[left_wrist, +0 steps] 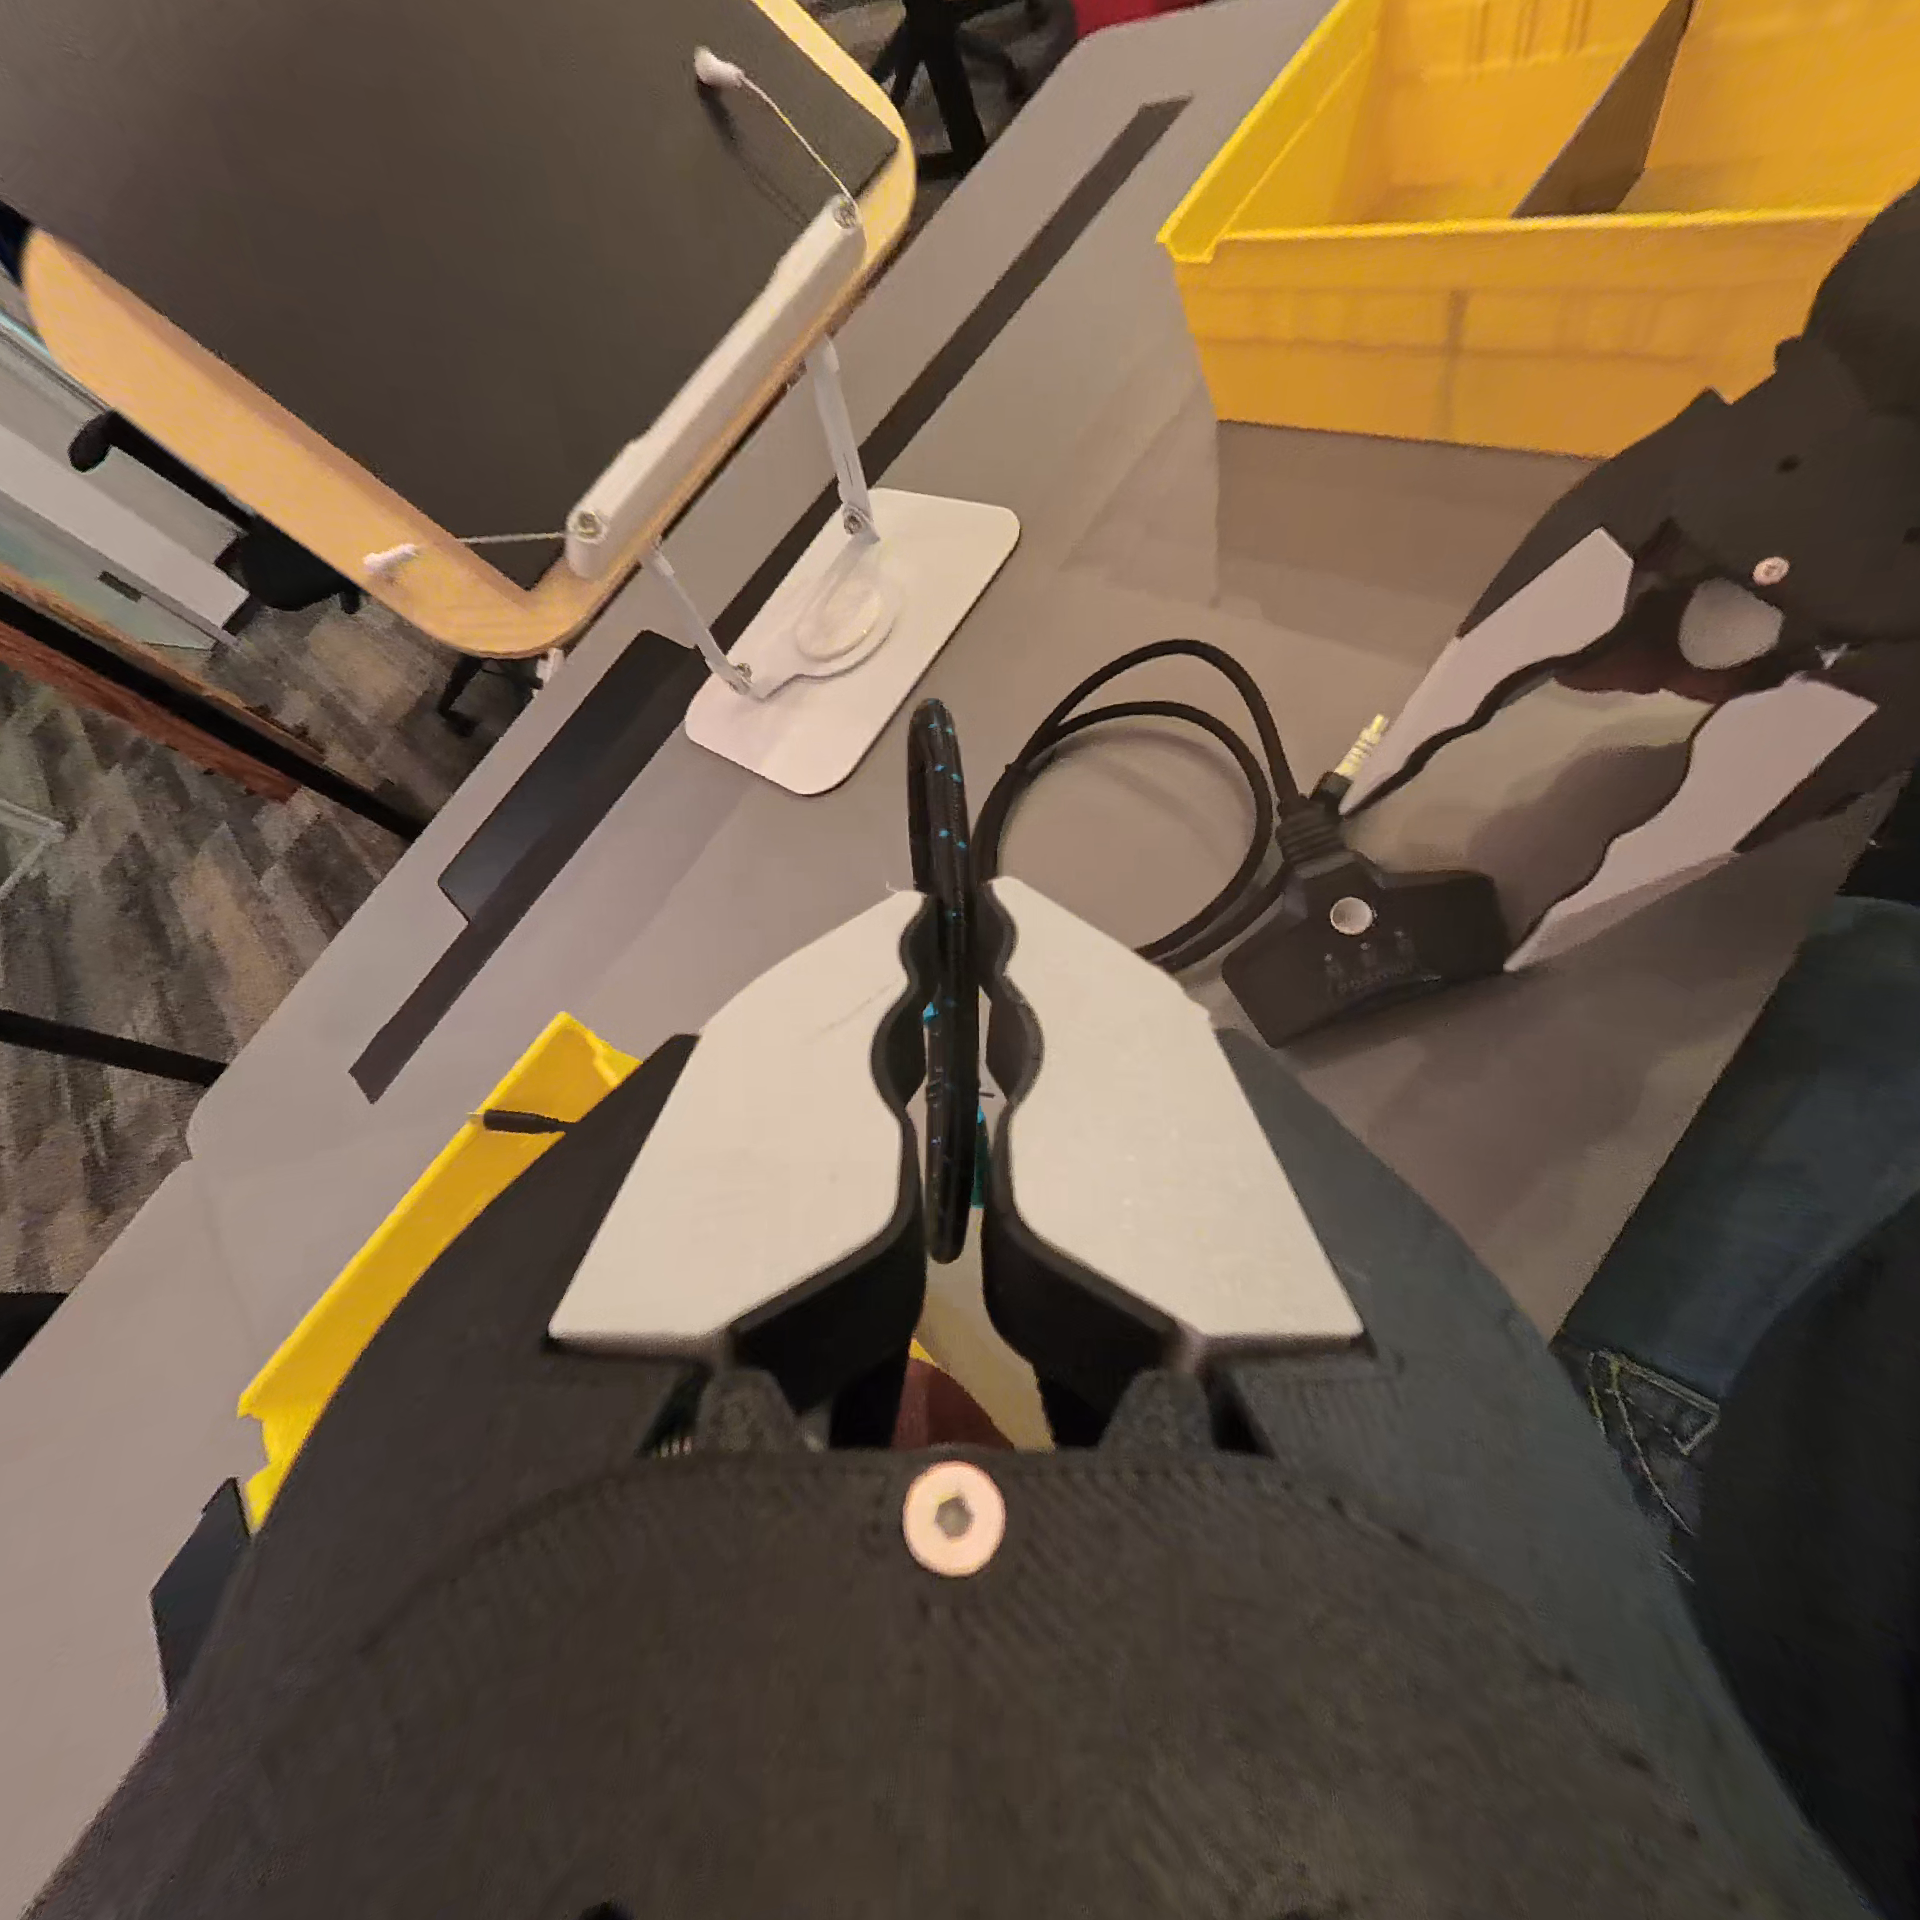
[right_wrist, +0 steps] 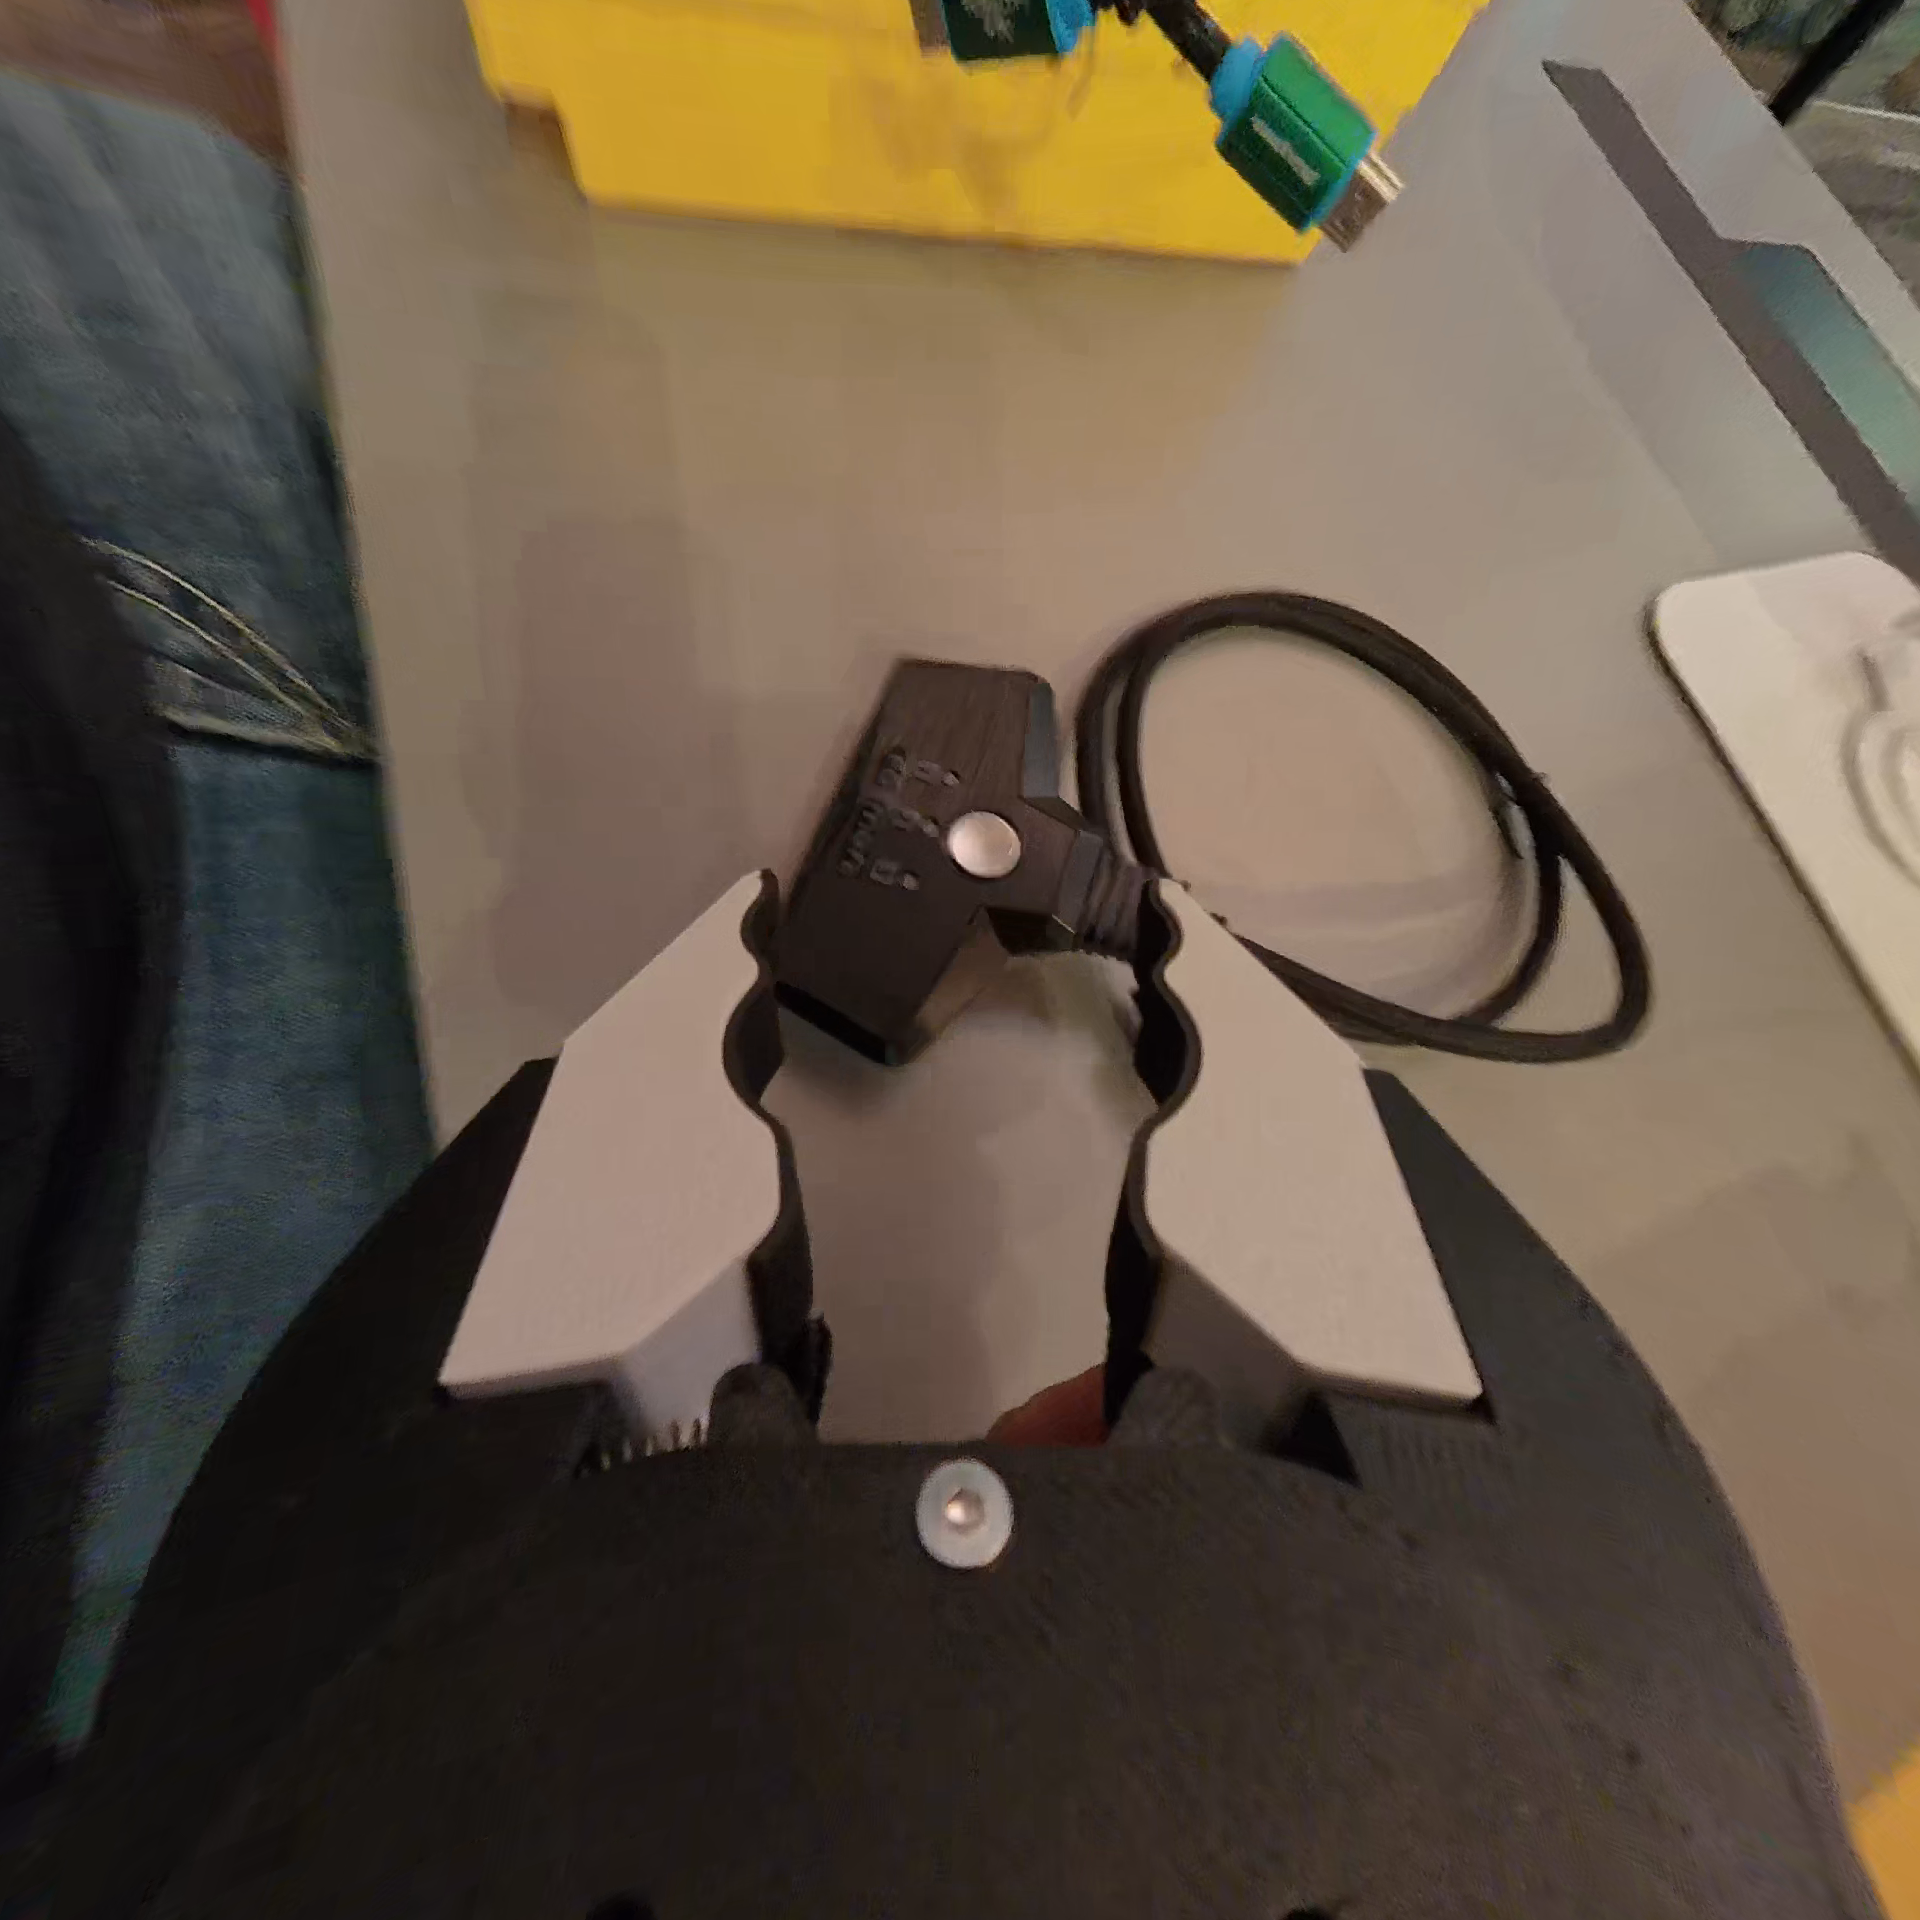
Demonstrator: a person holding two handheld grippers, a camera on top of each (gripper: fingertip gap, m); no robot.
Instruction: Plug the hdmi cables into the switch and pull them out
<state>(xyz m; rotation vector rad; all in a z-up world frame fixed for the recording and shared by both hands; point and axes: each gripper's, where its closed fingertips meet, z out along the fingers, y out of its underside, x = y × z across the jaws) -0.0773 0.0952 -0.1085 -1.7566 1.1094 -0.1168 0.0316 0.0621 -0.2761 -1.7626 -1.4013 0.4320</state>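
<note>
- Tongs on the left (left_wrist: pixel 954 894) were pinched onto a black braided cable with blue flecks (left_wrist: pixel 940 831).
- Right tongs (right_wrist: pixel 961 904) gaped wide, empty, around a black plastic HDMI switch (right_wrist: pixel 925 831) on the grey counter (right_wrist: pixel 831 468).
- Its thin black lead (right_wrist: pixel 1455 935) coiled beside it.
- Farther off, a green-and-blue HDMI plug (right_wrist: pixel 1299 135) hung over a yellow plastic bin (right_wrist: pixel 831 135).

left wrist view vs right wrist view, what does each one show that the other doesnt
Only the left wrist view shows the left gripper shut on a black braided cable with blue flecks, and a tilted dark board on its stand.

Only the right wrist view shows the green and blue HDMI plug in the air.

Both show the black HDMI switch with its coiled lead on the grey table, and the open right gripper at it.
</note>
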